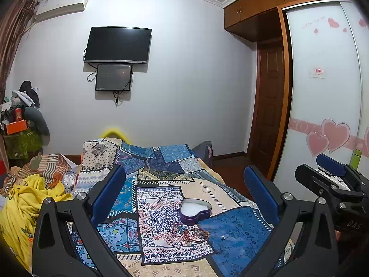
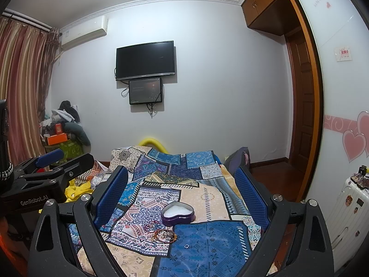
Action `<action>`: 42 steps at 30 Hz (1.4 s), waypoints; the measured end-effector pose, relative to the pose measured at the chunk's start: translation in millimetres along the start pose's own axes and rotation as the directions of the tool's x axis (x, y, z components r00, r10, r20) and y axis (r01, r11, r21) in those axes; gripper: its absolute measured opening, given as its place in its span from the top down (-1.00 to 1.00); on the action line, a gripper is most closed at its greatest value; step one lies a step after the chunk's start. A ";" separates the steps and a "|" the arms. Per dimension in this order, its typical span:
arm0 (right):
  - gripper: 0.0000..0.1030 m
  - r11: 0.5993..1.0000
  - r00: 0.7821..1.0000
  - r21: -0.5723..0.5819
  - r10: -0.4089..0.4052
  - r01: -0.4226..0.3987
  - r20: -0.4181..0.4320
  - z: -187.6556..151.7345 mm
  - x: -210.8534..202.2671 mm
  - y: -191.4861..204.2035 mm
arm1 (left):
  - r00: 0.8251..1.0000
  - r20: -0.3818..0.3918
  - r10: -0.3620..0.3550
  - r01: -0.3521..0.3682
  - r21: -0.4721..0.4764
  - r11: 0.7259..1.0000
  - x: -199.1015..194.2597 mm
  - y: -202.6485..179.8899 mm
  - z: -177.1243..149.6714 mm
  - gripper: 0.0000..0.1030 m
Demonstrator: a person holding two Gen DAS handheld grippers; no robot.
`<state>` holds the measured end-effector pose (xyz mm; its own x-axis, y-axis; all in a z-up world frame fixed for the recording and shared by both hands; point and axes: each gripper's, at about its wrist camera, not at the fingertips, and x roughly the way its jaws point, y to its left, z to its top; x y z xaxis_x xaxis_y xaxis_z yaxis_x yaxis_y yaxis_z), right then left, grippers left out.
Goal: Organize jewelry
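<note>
The tangle of red-brown beaded bracelets is seen on the patchwork bedspread, just before the open purple heart-shaped tin, ahead of both wide-spread, empty grippers: left gripper, right gripper.

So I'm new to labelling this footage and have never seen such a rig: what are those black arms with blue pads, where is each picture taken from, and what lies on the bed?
There is no robot here. A person holds a two-finger gripper in each hand, and a fisheye camera on each looks forward along its fingers. One picture comes from the left gripper, the other from the right gripper; each also glimpses the other at its edge. The blue pads are the fingers' inner faces. Both grippers are open and hold nothing. On the patchwork bedspread lies an open purple heart-shaped tin with a white lining. In front of it is a tangle of beaded bracelets and, apart from them, a small ring.
</note>
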<state>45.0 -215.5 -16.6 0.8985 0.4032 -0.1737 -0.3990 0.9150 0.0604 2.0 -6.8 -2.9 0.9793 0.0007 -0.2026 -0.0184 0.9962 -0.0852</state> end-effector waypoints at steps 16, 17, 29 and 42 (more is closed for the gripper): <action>-0.79 1.000 1.000 0.000 -0.001 0.001 -0.002 0.2 -0.5 0.3 | 1.000 -0.003 0.000 0.000 0.002 1.000 1.4 -1.8 -1.2 -1.00; -0.79 1.000 1.000 -0.001 -0.001 0.001 -0.003 0.0 -0.9 0.0 | 1.000 -0.003 0.000 0.000 0.002 1.000 1.4 -1.7 -1.0 -1.00; -0.79 1.000 1.000 0.003 -0.014 0.014 -0.028 -3.3 7.6 -4.3 | 1.000 -0.026 0.003 -0.002 0.001 1.000 11.1 -0.7 -4.3 -1.00; -0.79 0.997 0.971 0.016 -0.074 0.080 -0.226 -48.3 53.5 -33.4 | 0.966 -0.254 0.039 -0.043 -0.010 0.999 84.0 20.2 -44.8 -1.00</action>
<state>97.5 -225.2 -75.4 0.8607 0.3204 -0.3957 -0.3229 0.9444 0.0625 74.8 9.4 -65.3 0.8944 0.0175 -0.4469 -0.0625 0.9943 -0.0862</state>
